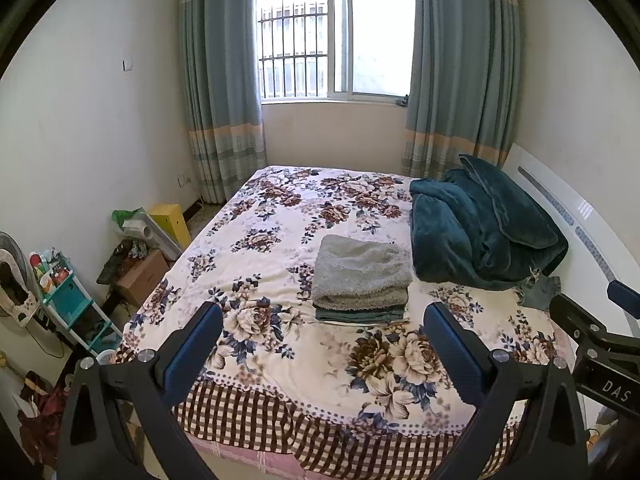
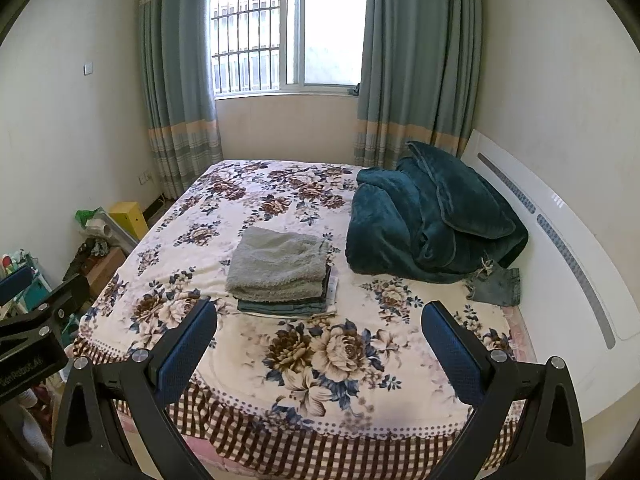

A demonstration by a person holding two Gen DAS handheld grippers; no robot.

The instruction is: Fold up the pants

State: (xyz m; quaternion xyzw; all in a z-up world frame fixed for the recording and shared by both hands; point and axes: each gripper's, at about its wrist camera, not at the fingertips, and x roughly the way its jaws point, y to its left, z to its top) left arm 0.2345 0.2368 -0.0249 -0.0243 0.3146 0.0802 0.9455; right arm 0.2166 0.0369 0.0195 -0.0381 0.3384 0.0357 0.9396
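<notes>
Hovering wide-open w/ nothing held: left gripper (image 1: 322, 330) & right gripper (image 2: 319, 326); folded stack (image 1: 362, 278) mid-frame is risking toppling if nudged.

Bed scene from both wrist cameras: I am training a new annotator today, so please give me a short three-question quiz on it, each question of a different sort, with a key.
1. True or false: the left gripper holds cloth.
2. What lies on top of the folded stack in the middle of the bed?
A. a grey fleecy folded piece
B. a yellow box
C. a pillow
3. Fill in: the small denim piece lies beside the heaped ____ blanket, near the white headboard.

Key: 1 false, both it and the right gripper are open and hold nothing; 2 A; 3 teal.
</notes>
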